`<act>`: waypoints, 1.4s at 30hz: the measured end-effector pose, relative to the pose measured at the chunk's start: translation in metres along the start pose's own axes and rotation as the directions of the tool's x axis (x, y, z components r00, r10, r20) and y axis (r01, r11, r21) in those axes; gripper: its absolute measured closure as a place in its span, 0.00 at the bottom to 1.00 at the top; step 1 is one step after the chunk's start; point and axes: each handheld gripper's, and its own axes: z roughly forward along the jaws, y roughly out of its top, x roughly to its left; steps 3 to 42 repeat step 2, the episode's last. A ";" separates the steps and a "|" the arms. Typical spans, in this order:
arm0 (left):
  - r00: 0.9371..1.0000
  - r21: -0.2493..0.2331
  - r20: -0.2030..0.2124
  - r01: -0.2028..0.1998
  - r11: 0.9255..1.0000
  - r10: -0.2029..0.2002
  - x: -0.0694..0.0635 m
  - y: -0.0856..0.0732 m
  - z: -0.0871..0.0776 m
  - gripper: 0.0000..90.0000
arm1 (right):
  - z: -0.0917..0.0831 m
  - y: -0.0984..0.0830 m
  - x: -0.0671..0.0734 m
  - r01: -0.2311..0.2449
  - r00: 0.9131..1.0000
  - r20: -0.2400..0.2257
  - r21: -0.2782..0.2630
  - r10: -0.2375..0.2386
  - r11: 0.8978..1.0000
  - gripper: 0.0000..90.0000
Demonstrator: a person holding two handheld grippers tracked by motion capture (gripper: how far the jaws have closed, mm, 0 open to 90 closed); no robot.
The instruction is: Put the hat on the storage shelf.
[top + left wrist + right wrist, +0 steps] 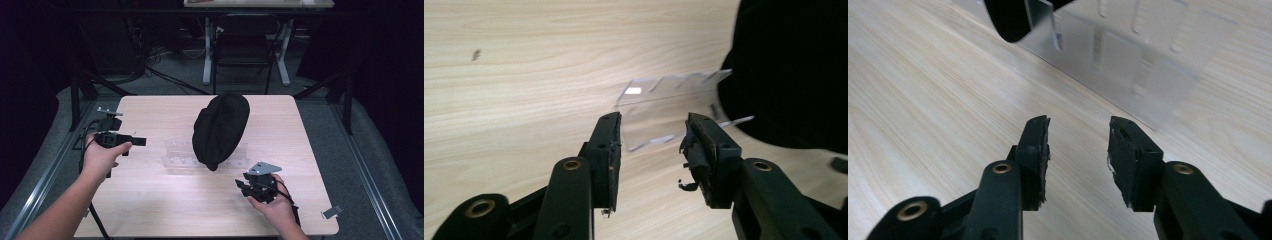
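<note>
Black knitted cap (221, 130) draped over clear acrylic slotted rack (176, 154) on pale wooden surface (150, 200). Left gripper (141, 142) and right gripper (241, 187) fingers spread, empty. Probably between grasps; next, closing on cap fabric.

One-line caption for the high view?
Black cap rests on clear rack; left gripper and right gripper open, empty.

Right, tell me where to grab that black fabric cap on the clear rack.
Probably the black fabric cap's low front tip, which hangs over the clear plastic slotted rack. It is thin and nearest the right tongs, so come from the person's side, jaws straddling the edge.
</note>
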 end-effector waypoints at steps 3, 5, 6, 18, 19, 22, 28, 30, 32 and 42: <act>1.000 -0.008 -0.006 -0.003 1.000 0.003 0.002 -0.005 0.002 0.62 | -0.004 -0.006 -0.005 -0.028 1.000 0.010 -0.011 0.028 1.000 0.63; 1.000 -0.008 -0.006 -0.003 1.000 0.003 0.002 -0.005 0.002 0.62 | -0.004 -0.006 -0.005 -0.028 1.000 0.010 -0.011 0.028 1.000 0.63; 1.000 -0.008 -0.006 -0.003 1.000 0.003 0.002 -0.005 0.002 0.62 | -0.004 -0.006 -0.005 -0.028 1.000 0.010 -0.011 0.028 1.000 0.63; 1.000 -0.008 -0.006 -0.003 1.000 0.003 0.002 -0.005 0.002 0.62 | -0.004 -0.006 -0.005 -0.028 1.000 0.010 -0.011 0.028 1.000 0.63; 1.000 -0.008 -0.006 -0.003 1.000 0.003 0.002 -0.005 0.002 0.62 | -0.004 -0.006 -0.005 -0.028 1.000 0.010 -0.011 0.028 1.000 0.63; 1.000 -0.008 -0.006 -0.003 1.000 0.003 0.002 -0.005 0.002 0.62 | -0.004 -0.006 -0.005 -0.028 1.000 0.010 -0.011 0.028 1.000 0.63; 1.000 -0.008 -0.006 -0.003 1.000 0.003 0.002 -0.005 0.002 0.62 | -0.004 -0.006 -0.005 -0.028 1.000 0.010 -0.011 0.028 1.000 0.63; 1.000 -0.008 -0.006 -0.003 1.000 0.003 0.002 -0.005 0.002 0.62 | -0.004 -0.006 -0.005 -0.028 1.000 0.010 -0.011 0.028 1.000 0.63; 1.000 -0.008 -0.006 -0.003 1.000 0.003 0.002 -0.005 0.002 0.62 | -0.004 -0.006 -0.005 -0.028 1.000 0.010 -0.011 0.028 1.000 0.63; 1.000 -0.008 -0.006 -0.003 1.000 0.003 0.002 -0.005 0.002 0.62 | -0.004 -0.006 -0.005 -0.028 1.000 0.010 -0.011 0.028 1.000 0.63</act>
